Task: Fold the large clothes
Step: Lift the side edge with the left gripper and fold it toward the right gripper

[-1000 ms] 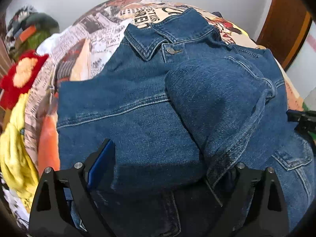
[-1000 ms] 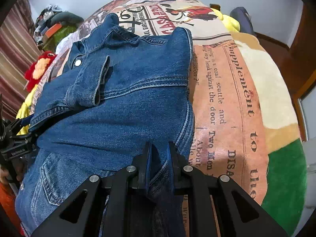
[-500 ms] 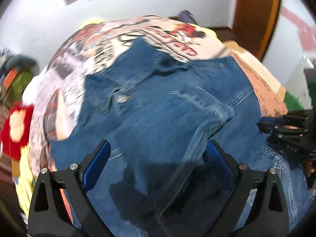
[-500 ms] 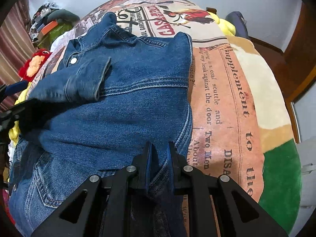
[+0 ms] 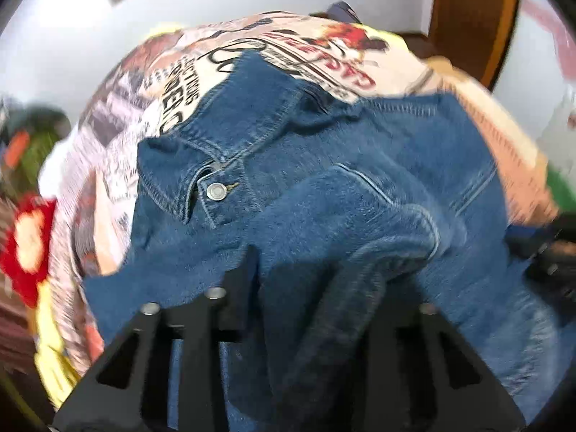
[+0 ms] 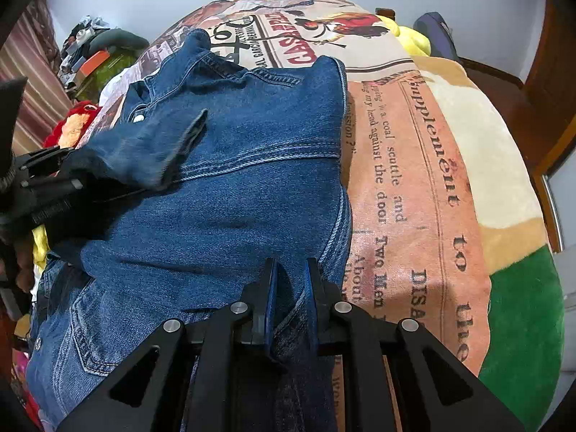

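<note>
Denim jacket lies spread on a newspaper-print blanket over the bed, collar toward the far wall, metal button at the neck. One sleeve is doubled across the chest.

Right gripper is clamped narrow on the jacket's near right hem, denim pinched between its blue pads. Left gripper bites the sleeve fabric: its fingers sit close with denim bunched between and draped over them. In the right wrist view the left gripper shows at the left edge, cuff end of the sleeve hanging from it.

Readable blanket print: "Supplement to the", "a coal scuttle", "the door and", "Two Men", "About", "DISA...", red "CASA". The rest is too blurred.

Versus a second ago: left claw was wide open over the flat sleeve, now closed on it, and the sleeve is lifted and rumpled; left view is tilted higher and motion-blurred. Right claw unchanged, same hem grip.

Red plush toy and a clutter pile sit beyond the bed's left side; yellow cloth at the far end.
</note>
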The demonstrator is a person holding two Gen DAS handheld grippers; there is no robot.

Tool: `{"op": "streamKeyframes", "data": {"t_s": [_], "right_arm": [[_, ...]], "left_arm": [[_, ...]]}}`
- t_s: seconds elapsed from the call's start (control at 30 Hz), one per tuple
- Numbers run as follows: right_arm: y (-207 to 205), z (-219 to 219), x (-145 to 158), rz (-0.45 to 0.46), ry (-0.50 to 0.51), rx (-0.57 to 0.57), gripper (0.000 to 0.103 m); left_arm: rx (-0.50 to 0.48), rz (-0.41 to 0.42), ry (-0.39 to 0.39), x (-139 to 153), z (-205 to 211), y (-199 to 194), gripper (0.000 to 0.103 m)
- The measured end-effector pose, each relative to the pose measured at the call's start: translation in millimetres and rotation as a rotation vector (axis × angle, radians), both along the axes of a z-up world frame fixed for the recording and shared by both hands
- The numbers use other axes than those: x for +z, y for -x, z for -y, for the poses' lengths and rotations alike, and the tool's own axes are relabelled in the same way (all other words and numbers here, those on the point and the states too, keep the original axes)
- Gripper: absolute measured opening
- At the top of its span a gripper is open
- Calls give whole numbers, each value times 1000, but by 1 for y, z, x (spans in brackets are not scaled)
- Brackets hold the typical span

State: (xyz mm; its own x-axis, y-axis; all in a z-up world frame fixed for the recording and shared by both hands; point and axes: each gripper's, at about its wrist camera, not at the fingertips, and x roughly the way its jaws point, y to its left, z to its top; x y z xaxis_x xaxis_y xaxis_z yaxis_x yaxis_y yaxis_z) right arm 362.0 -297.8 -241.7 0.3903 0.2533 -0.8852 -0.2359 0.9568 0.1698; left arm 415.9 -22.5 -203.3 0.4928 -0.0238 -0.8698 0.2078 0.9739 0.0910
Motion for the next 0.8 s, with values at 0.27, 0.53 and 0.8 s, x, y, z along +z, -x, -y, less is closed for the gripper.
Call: {"op": "streamKeyframes", "data": {"t_s": [0.27, 0.53, 0.8], "right_arm": [[0, 0, -1, 4, 4, 3, 11], [2, -6, 0, 11, 41, 14, 11], [3, -13, 2, 24, 96, 25, 11]], "left_arm": [[145, 111, 114, 47, -58, 6, 22], [276, 45, 213, 24, -130, 36, 28], [407, -66, 317, -39, -181, 79, 43]]}}
